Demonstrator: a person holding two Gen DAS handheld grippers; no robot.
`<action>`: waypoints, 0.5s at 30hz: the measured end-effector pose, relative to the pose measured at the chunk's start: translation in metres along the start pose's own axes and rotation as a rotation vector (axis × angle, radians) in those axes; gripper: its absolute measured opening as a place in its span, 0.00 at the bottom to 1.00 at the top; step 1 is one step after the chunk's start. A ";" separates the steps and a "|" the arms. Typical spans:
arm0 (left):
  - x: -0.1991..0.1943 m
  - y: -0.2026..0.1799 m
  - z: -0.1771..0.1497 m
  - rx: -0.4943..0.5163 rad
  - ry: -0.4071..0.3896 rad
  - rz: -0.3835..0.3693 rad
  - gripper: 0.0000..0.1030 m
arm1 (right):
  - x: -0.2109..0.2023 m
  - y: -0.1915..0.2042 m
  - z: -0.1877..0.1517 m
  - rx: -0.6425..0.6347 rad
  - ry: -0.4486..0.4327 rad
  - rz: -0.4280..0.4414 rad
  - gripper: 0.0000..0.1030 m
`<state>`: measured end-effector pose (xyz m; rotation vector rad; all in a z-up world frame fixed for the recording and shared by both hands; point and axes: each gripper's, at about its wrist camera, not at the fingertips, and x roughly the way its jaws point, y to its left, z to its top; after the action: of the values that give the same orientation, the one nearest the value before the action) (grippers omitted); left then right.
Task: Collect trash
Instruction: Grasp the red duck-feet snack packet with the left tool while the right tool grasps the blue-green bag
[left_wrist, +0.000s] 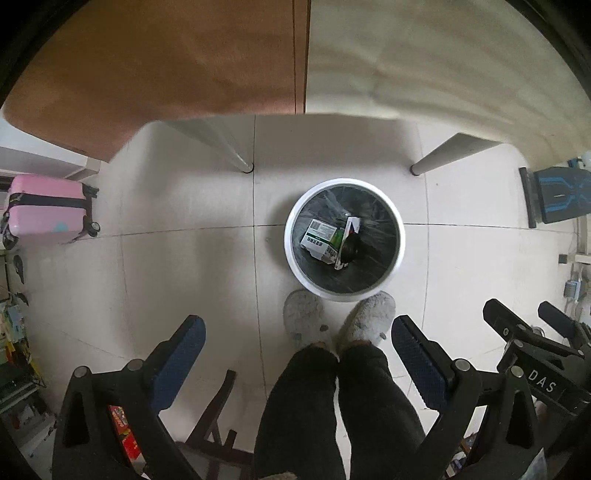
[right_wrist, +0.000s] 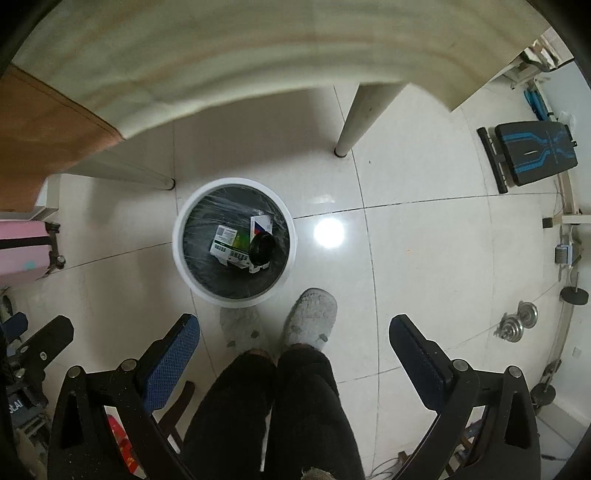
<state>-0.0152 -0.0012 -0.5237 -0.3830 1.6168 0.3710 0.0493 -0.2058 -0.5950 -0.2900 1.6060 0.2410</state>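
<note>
A round white trash bin (left_wrist: 295, 210) with a black liner stands on the tiled floor below me; it also shows in the right wrist view (right_wrist: 181, 236). Inside lie a white and green carton (left_wrist: 320, 239), a slim white box (left_wrist: 349, 236) and a dark round object (right_wrist: 261, 249). My left gripper (left_wrist: 299, 336) hangs open and empty above the floor, short of the bin. My right gripper (right_wrist: 295, 332) is open and empty too, to the right of the bin. The right gripper's black fingers (left_wrist: 517, 328) show at the right edge of the left wrist view.
The person's legs and grey slippers (left_wrist: 364, 319) stand just before the bin. A table with a cream and orange top (left_wrist: 406, 66) and pale legs (left_wrist: 232, 151) overhangs the far side. A pink suitcase (left_wrist: 44, 208) is left, a black and blue bench (right_wrist: 532, 151) and dumbbells (right_wrist: 517, 321) right.
</note>
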 end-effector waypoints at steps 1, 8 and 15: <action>-0.011 0.001 -0.002 0.004 -0.003 -0.004 1.00 | -0.007 0.001 -0.002 -0.001 -0.002 0.002 1.00; -0.088 0.015 -0.009 -0.011 -0.031 -0.053 1.00 | -0.103 0.001 -0.015 0.033 -0.026 0.048 1.00; -0.186 0.024 0.030 -0.051 -0.189 -0.107 1.00 | -0.225 -0.010 0.014 0.094 -0.142 0.120 1.00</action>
<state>0.0143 0.0389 -0.3402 -0.4580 1.3986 0.3569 0.0761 -0.2018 -0.3708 -0.1017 1.4908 0.2710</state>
